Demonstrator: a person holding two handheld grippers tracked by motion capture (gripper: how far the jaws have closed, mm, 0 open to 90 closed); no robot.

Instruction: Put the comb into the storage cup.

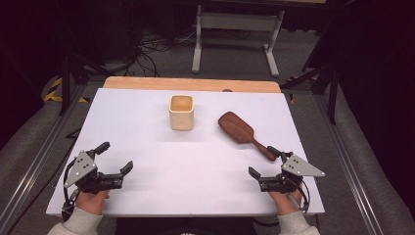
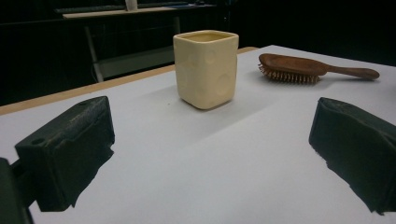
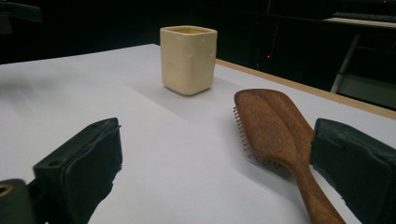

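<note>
Both sets of fingers stand wide apart with nothing between them: left gripper near the table's front left corner, right gripper near its front right corner. Up toward the far edge, about mid-table, sits the cream square cup, upright. Right of it lies the wooden hairbrush, bristles down, its handle end just beside the right gripper's outer finger.

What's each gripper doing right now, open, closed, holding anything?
Left gripper: open, holding nothing.
Right gripper: open, holding nothing, beside the hairbrush handle.
</note>
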